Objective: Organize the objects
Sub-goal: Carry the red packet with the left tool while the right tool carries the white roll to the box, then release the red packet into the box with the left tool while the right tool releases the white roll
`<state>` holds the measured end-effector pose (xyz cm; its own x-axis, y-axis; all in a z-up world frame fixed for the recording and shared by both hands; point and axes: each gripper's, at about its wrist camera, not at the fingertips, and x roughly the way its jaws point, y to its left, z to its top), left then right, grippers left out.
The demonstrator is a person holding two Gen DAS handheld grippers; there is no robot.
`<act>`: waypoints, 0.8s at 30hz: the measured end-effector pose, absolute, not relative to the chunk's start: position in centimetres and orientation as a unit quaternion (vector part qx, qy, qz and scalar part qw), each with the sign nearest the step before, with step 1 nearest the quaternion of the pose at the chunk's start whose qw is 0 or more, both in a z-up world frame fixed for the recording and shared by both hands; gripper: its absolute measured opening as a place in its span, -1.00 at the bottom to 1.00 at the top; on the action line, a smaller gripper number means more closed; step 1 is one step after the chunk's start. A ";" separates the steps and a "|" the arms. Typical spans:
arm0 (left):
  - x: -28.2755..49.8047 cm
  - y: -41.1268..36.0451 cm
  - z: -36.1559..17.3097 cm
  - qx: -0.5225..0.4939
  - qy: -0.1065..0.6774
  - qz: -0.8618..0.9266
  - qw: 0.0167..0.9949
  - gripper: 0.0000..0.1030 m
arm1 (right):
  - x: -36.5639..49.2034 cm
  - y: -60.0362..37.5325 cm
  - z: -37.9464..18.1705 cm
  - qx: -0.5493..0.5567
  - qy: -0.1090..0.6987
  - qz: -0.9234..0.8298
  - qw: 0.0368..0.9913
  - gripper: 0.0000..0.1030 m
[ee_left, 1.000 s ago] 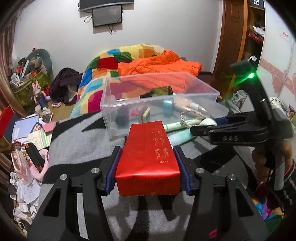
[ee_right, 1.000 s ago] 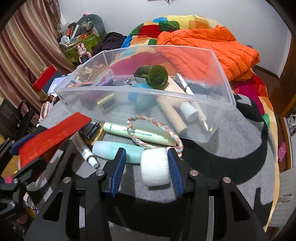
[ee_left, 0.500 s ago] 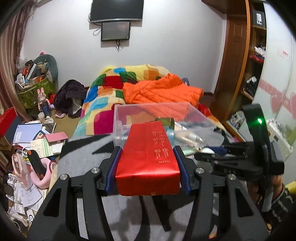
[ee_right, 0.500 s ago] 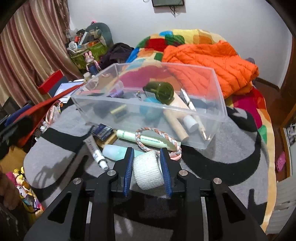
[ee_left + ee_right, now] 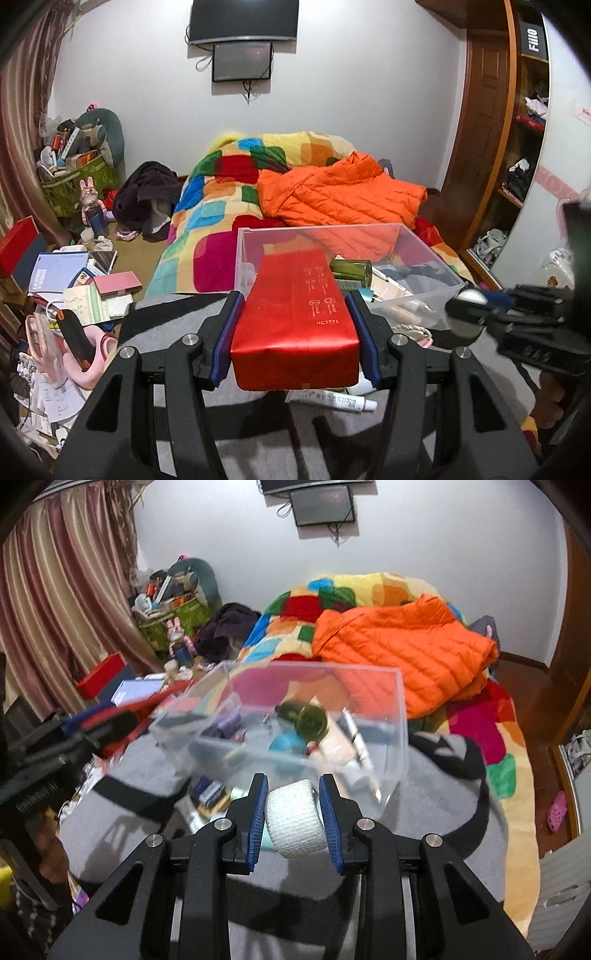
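My left gripper (image 5: 295, 325) is shut on a red box (image 5: 295, 314) and holds it in the air just short of the clear plastic bin (image 5: 436, 258). My right gripper (image 5: 293, 801) is shut on a white gauze roll (image 5: 295, 819), lifted above the grey blanket (image 5: 424, 849) in front of the bin (image 5: 402, 723). The bin holds a green bottle (image 5: 306, 720), a blue item (image 5: 286, 744) and several other small things. The right gripper shows at the right of the left wrist view (image 5: 465, 314). The left gripper shows blurred at the left of the right wrist view (image 5: 103, 727).
A white tube (image 5: 332, 398), a braided ring (image 5: 410, 328) and other small items lie on the blanket by the bin. Behind it are a colourful quilt (image 5: 221, 206) and orange jacket (image 5: 340, 195). Floor clutter lies at the left (image 5: 74, 288).
Both grippers have risen with their loads. The right gripper closed on the gauze roll and lifted it off the blanket toward the bin. The left one moved nearer the bin.
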<state>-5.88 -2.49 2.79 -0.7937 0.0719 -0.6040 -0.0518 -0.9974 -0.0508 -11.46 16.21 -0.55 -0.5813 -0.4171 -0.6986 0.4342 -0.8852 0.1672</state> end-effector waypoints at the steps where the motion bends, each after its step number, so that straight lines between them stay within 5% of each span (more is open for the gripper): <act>1: -6.3 -2.4 2.6 -0.323 -0.015 0.946 0.033 0.08 | -11.7 16.2 -0.3 0.388 0.009 -0.891 0.236 -0.50; 24: -12.2 -1.0 -0.3 -0.386 -0.018 0.921 0.051 0.09 | -18.7 14.3 -3.0 0.434 0.019 -0.876 0.208 -0.56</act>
